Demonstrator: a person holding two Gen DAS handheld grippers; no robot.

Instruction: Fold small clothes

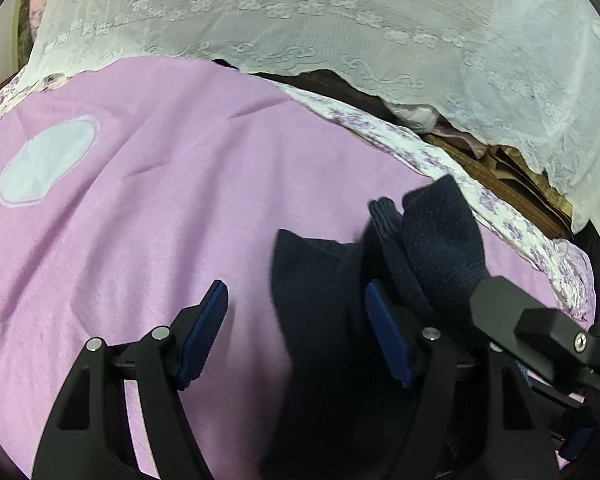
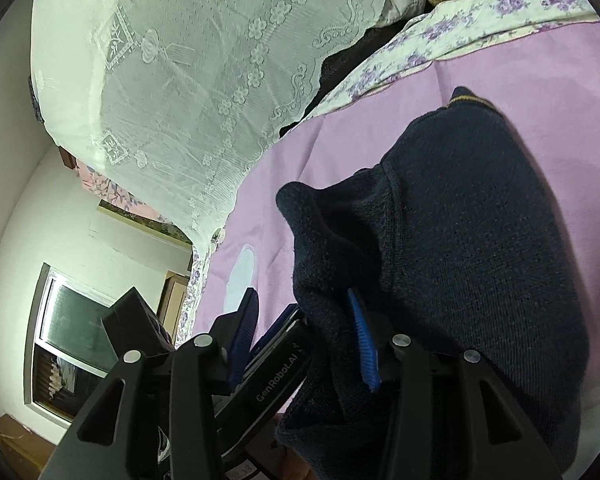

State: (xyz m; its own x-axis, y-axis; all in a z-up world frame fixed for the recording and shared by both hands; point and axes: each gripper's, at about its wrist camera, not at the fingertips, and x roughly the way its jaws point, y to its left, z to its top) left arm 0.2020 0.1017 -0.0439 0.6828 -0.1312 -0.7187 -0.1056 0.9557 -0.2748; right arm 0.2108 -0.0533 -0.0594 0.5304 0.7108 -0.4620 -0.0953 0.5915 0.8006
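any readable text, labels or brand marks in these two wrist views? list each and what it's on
"GenRobot.AI" in white letters on the black body of the left gripper, seen in the right wrist view.
A small white mark just after that name is too small to read.
Nothing readable on the dark navy garment, the pink sheet or the white lace cover; the lace carries only flower and lantern patterns.
The left wrist view shows no text.
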